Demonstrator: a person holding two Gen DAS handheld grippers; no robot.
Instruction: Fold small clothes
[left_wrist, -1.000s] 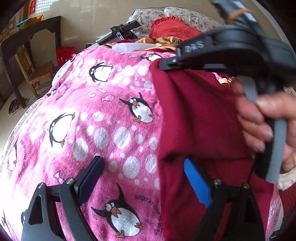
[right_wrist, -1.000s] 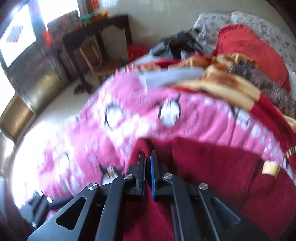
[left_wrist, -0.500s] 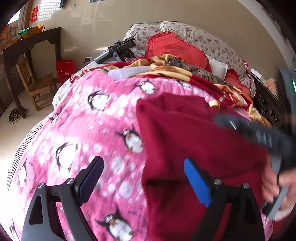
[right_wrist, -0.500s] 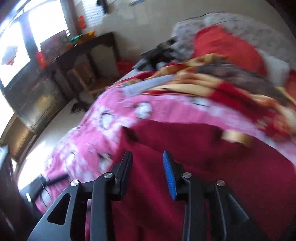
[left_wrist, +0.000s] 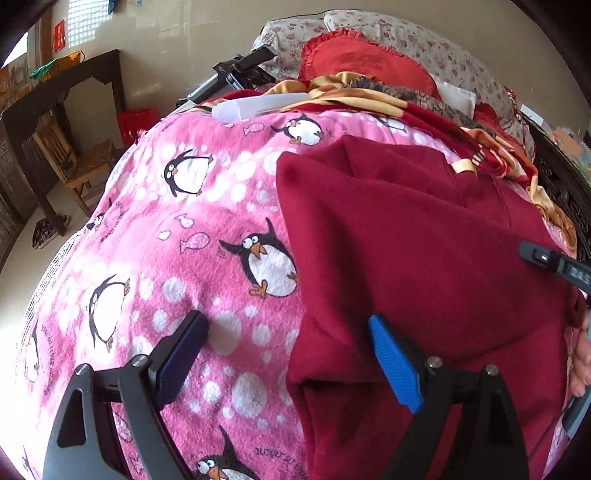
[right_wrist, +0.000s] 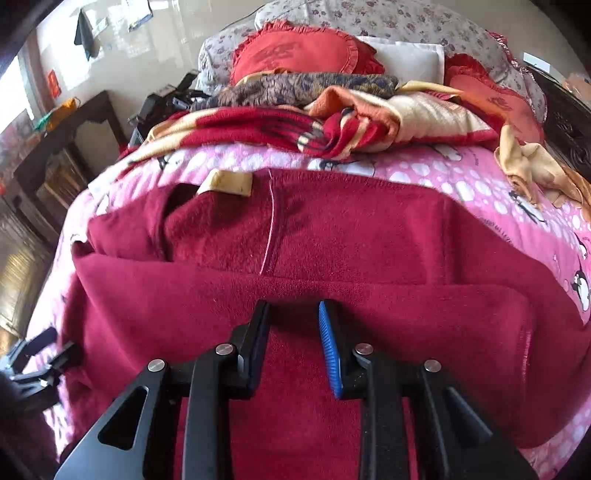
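Observation:
A dark red fleece garment (left_wrist: 406, 251) lies partly folded on a pink penguin blanket (left_wrist: 177, 236); it also fills the right wrist view (right_wrist: 332, 251), with a cream label (right_wrist: 225, 182) at its far edge. My left gripper (left_wrist: 284, 354) is open wide, straddling the garment's left edge, holding nothing. My right gripper (right_wrist: 293, 332) is open with a narrower gap, just above the folded layer near its front, empty. It also shows at the right edge of the left wrist view (left_wrist: 561, 266). The left gripper shows faintly at the lower left in the right wrist view (right_wrist: 40, 354).
Crumpled red and yellow blankets (right_wrist: 332, 125), red pillows (right_wrist: 295, 51) and a yellow cloth (right_wrist: 535, 166) lie at the bed's far end. A clear plastic tube (left_wrist: 258, 105) and a black tripod (left_wrist: 236, 72) sit at the far left. A wooden chair (left_wrist: 74, 162) and dark table (left_wrist: 62, 92) stand beside the bed.
My right gripper, shut on the garment's corner one second ago, has opened, let the cloth go and drawn back to the right. The garment now lies folded over. The left gripper stayed open.

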